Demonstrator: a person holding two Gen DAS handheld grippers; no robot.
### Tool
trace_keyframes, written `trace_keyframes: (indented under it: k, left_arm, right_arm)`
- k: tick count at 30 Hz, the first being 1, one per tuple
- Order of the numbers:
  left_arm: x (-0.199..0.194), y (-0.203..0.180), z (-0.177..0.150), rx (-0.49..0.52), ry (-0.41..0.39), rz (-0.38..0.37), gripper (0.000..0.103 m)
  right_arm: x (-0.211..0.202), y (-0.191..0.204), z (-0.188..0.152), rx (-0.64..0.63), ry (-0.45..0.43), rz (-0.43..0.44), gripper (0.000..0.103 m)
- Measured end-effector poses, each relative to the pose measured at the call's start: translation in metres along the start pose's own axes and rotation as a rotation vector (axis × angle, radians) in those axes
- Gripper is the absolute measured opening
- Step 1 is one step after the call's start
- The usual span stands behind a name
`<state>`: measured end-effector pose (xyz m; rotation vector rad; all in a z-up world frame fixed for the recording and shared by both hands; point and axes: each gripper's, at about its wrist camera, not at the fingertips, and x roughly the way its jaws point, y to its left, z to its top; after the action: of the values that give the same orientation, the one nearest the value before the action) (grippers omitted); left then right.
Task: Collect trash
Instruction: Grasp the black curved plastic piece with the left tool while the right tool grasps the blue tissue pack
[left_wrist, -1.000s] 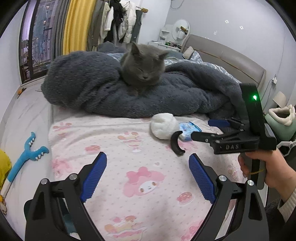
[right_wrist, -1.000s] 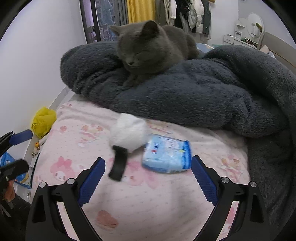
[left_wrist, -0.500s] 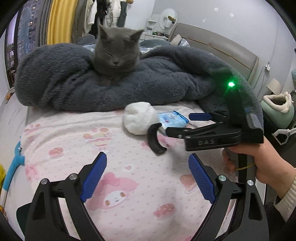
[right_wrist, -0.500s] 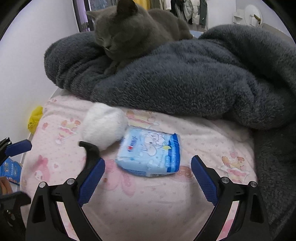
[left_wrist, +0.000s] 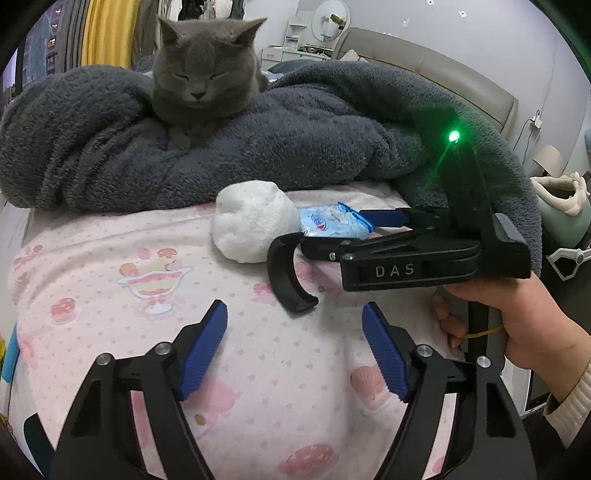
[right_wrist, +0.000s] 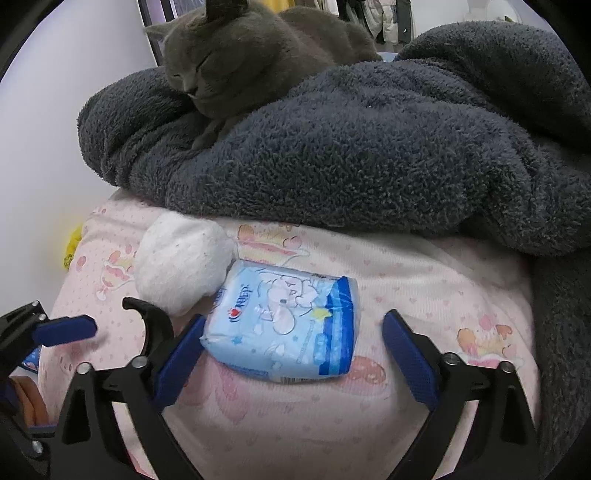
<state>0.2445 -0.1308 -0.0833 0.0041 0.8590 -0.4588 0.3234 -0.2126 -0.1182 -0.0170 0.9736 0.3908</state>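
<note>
A light blue tissue packet (right_wrist: 286, 323) lies flat on the pink patterned bedsheet (right_wrist: 424, 288). A white fluffy ball (right_wrist: 181, 258) touches its left end. My right gripper (right_wrist: 291, 338) is open, its blue pads on either side of the packet, which lies between the fingers near the left one. In the left wrist view the packet (left_wrist: 332, 221) and the ball (left_wrist: 251, 221) lie beyond the right gripper (left_wrist: 373, 225), seen side-on. My left gripper (left_wrist: 295, 338) is open and empty over the sheet, short of both items.
A grey cat (left_wrist: 203, 77) sits on a dark grey fleece blanket (right_wrist: 369, 140) heaped just behind the packet. A hand (left_wrist: 524, 317) holds the right gripper at the bed's right edge. A headboard (left_wrist: 424, 62) and a green pot (left_wrist: 561, 210) stand to the right.
Both grippers have moved forward toward the packet and ball. The right gripper's fingers now straddle the packet; the left has swung to face the cat and ball more squarely.
</note>
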Motion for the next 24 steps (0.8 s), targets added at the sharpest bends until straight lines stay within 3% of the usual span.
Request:
trace_keyframes:
  k: [7, 16, 24]
  left_arm:
    - [0.017, -0.005, 0.004, 0.011, 0.002, 0.025, 0.073]
    - [0.032, -0.005, 0.016, 0.000, 0.008, 0.036, 0.060]
    - [0.048, -0.007, 0.024, 0.011, 0.045, 0.064, 0.033]
  right_arm:
    - [-0.011, -0.015, 0.003, 0.022, -0.009, 0.017, 0.072]
    - [-0.025, -0.033, 0.006, 0.034, -0.040, 0.018, 0.072]
    - [-0.030, -0.037, 0.010, 0.009, -0.042, 0.006, 0.072]
